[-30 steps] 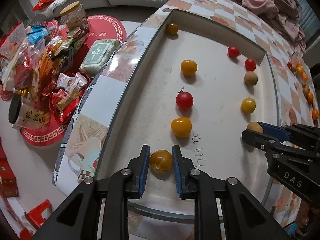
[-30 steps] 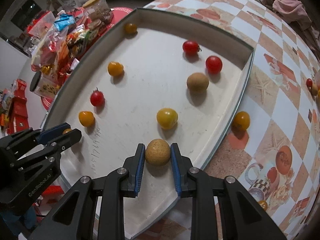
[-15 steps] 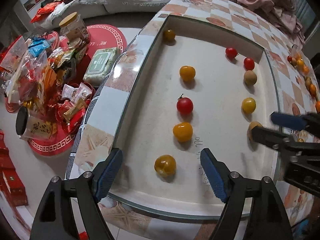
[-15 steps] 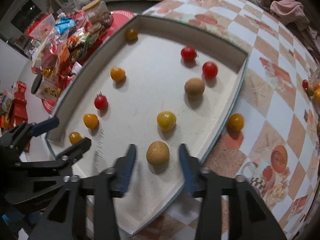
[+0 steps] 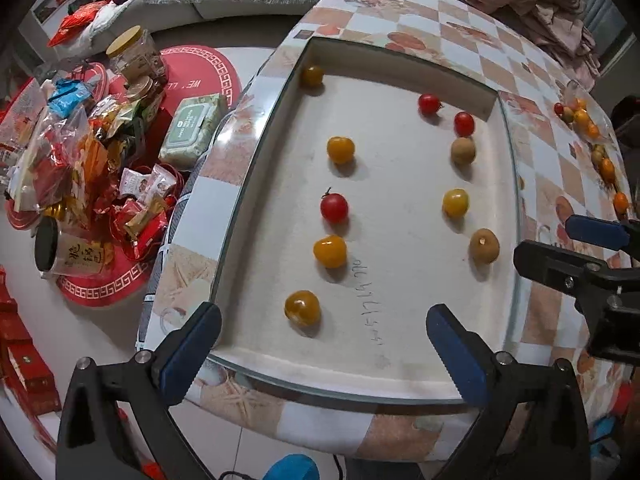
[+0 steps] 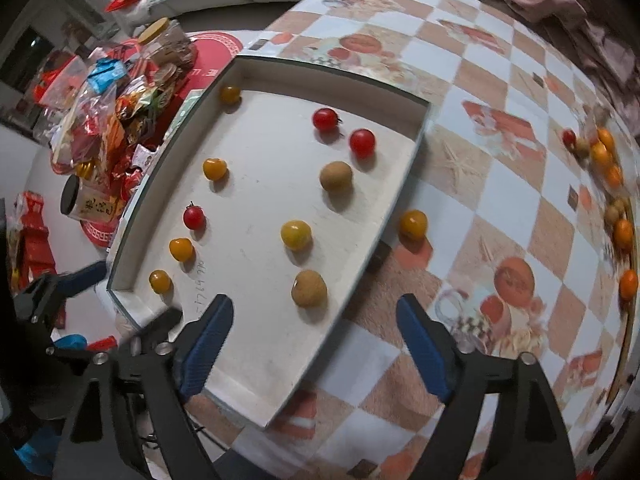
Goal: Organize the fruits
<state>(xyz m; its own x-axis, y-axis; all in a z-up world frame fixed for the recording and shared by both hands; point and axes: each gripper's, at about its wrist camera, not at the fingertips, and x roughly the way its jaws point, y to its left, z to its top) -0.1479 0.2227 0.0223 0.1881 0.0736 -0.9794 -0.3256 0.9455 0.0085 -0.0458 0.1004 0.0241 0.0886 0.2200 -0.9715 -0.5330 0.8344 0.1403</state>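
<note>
Looks like the drop-off step: left gripper (image 5: 320, 344) opening wide over the amber tomato (image 5: 302, 307) at the white tray's (image 5: 400, 56) near-left corner, right gripper (image 6: 314, 344) opening too, brown fruit (image 6: 309, 288) loose between its jaws near the tray's near edge. Both empty. Next up, probably grabbing the stray orange tomato (image 6: 413, 224) just outside the tray's right wall, or the pile (image 6: 612, 200) farther right.

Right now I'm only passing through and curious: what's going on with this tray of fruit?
A person works two tools over a white tray where small fruits lie in two columns. The left hand-held gripper is opening above an amber tomato, the right hand-held gripper above a brown fruit. Neither holds anything.
</note>
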